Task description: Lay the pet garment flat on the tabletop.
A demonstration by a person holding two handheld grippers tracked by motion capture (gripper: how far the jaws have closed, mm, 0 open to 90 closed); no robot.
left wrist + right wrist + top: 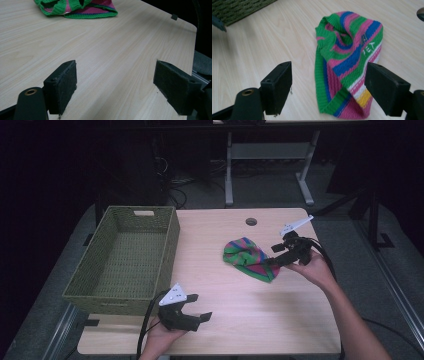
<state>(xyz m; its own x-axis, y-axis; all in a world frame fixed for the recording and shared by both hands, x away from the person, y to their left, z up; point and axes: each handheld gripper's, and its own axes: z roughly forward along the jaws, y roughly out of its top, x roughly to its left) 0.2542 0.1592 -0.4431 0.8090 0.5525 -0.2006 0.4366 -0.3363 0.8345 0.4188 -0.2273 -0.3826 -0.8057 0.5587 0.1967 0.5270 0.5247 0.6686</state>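
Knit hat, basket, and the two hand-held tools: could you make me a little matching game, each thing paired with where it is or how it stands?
Things:
1. hat
2. basket
3. left tool
4. right tool

Descriptions:
A. empty, at the table's left edge
B. open, over bare wood near the front edge
C. striped, lying mid-table
D. open, jaws either side of the hat's end

Pairs: 1-C, 2-A, 3-B, 4-D
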